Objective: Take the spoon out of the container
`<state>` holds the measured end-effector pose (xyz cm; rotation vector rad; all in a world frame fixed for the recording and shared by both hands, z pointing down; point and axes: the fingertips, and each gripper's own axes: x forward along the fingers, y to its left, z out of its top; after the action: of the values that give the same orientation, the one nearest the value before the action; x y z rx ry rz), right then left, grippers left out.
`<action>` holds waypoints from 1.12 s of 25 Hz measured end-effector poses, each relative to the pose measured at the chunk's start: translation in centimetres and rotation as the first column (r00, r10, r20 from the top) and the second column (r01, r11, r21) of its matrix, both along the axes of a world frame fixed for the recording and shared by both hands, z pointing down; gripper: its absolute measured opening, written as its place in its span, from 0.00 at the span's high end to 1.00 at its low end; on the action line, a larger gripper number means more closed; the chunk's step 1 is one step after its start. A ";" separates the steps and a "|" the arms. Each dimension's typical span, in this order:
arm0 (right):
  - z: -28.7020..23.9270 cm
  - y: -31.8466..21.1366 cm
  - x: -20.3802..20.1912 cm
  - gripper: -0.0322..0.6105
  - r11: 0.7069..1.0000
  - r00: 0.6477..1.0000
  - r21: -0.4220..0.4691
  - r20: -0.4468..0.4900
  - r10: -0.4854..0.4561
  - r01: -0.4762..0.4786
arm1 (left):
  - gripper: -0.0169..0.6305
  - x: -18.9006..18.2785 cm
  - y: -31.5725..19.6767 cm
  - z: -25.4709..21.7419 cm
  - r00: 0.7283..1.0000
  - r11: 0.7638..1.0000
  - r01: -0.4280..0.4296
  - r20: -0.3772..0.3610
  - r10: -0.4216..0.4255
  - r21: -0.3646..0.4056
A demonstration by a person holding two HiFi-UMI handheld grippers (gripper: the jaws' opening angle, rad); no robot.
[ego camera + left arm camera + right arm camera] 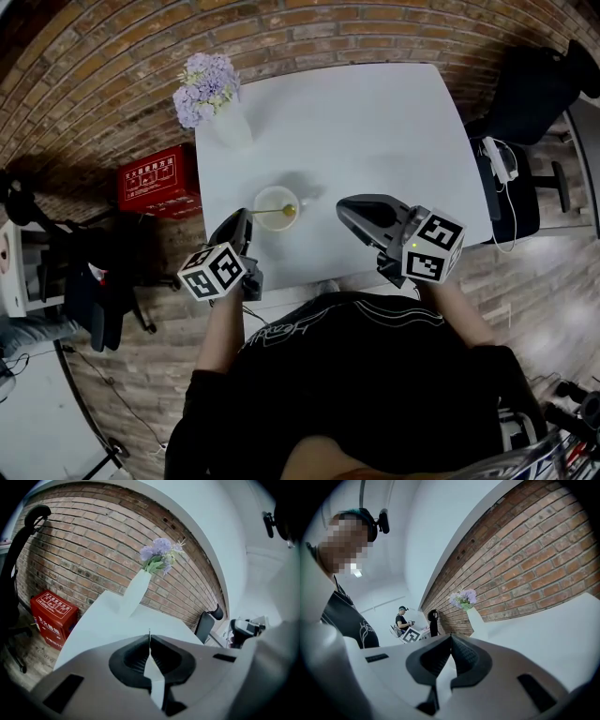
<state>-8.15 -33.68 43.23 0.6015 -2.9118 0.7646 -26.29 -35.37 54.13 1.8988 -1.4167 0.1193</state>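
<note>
Spoon (284, 210) is resting in the container (266, 198) at the table's (375, 122) near edge.
I'm holding left gripper (246, 216) and right gripper (343, 208) clenched, empty; I'm judging it light, slippery: pinch the handle (262, 212).

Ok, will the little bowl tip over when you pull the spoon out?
Maybe a little. The container looks small and wide, so it may slide rather than tip. The spoon looks thin and stiff, resting across the rim, so it should probably lift out cleanly.
</note>
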 end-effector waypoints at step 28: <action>-3.7 5.9 2.1 0.95 0.991 0.991 0.044 0.051 -0.125 0.123 | 0.96 2.3 7.0 -12.9 0.986 0.966 0.066 0.135 -0.102 0.249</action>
<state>-6.02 -27.80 39.48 0.4042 -2.9860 0.7190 -24.03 -28.33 41.19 2.0594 -1.6741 0.0457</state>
